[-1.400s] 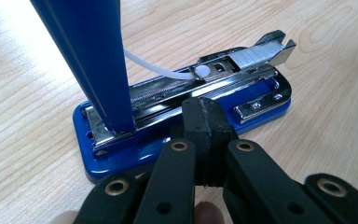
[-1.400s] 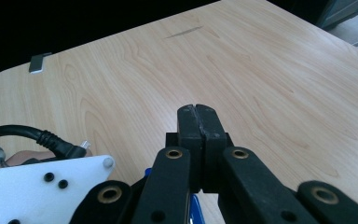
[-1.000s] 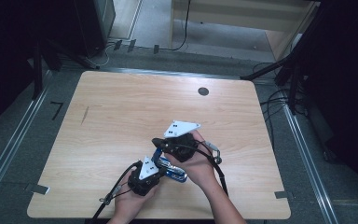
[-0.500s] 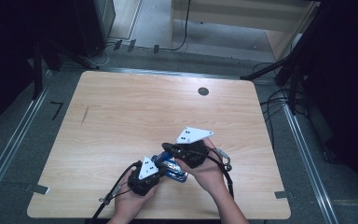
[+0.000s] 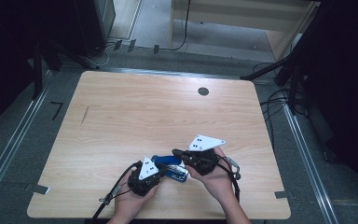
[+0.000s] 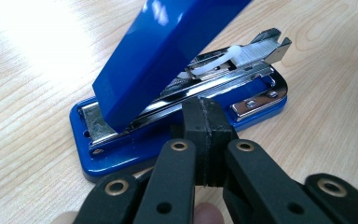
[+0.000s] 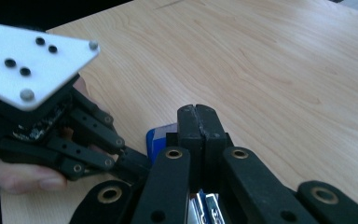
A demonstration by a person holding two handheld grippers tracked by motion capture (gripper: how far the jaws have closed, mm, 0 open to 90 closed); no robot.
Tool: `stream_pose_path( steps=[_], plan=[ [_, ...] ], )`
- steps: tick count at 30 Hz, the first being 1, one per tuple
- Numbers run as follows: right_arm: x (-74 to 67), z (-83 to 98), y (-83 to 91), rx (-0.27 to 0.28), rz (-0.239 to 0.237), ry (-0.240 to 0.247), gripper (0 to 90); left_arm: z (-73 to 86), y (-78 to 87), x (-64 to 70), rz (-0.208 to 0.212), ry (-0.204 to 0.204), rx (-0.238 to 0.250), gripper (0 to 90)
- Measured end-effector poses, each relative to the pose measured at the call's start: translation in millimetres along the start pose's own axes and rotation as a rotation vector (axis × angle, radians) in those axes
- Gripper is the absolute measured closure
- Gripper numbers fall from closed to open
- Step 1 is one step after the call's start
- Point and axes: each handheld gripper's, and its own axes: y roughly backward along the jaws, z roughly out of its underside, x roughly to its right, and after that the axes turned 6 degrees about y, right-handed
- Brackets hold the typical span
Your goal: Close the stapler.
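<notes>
A pale wood-grain table (image 5: 121, 121) stands on a grey floor (image 5: 14, 140), with metal rails (image 5: 9, 149) running along the floor on both sides of the table. A short dark mark (image 5: 84, 115) and a small black round cap (image 5: 203, 91) sit on the table top, both well away from the stapler (image 5: 170, 167) near the front edge. Left of the stapler, the left claw (image 5: 161, 166) is held in a hand (image 5: 130, 205); in the left gripper view its jaws are pressed together with nothing between them, tips just beside the stapler's blue base. The stapler's blue top is swung up, showing the metal staple track. Right of the stapler, the right claw (image 5: 176, 152) has its jaws pressed together too, tips over the stapler. Behind the table, cables (image 5: 182, 28) lie on the floor beside a light wooden cabinet (image 5: 242, 18).
</notes>
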Motion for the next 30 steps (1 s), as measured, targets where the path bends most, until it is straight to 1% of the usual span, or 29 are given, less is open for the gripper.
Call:
stream_pose_path(
  steps=[10, 15, 18, 23, 26, 27, 30],
  plan=[
    [2.1, 26.6, 9.4, -0.003, 0.011, -0.043, 90.0, 0.3, 0.3, 0.1, 0.001, 0.000, -0.001, 90.0],
    [2.1, 36.0, 12.8, -0.007, 0.018, -0.057, 90.0, 0.2, 0.4, -0.1, 0.001, 0.000, -0.002, 90.0],
    [0.5, 41.3, 13.1, -0.010, 0.015, -0.065, 90.0, 0.3, 0.4, -0.1, 0.002, 0.002, -0.002, 90.0],
    [-2.9, 48.4, 10.7, -0.028, 0.024, -0.057, 90.0, 0.3, 0.4, -0.1, 0.002, 0.002, -0.002, 90.0],
    [-3.7, 49.9, 11.5, -0.021, 0.025, -0.062, 90.0, 0.2, 0.5, -0.2, 0.001, 0.003, -0.004, 90.0],
    [-5.1, 51.2, 11.1, -0.018, 0.037, -0.054, 90.0, 0.2, 0.6, -0.5, 0.003, 0.003, -0.005, 90.0],
    [-6.3, 53.0, 10.7, -0.021, 0.049, -0.058, 90.0, 0.2, 0.5, -0.4, 0.004, 0.004, -0.003, 90.0]
  ],
)
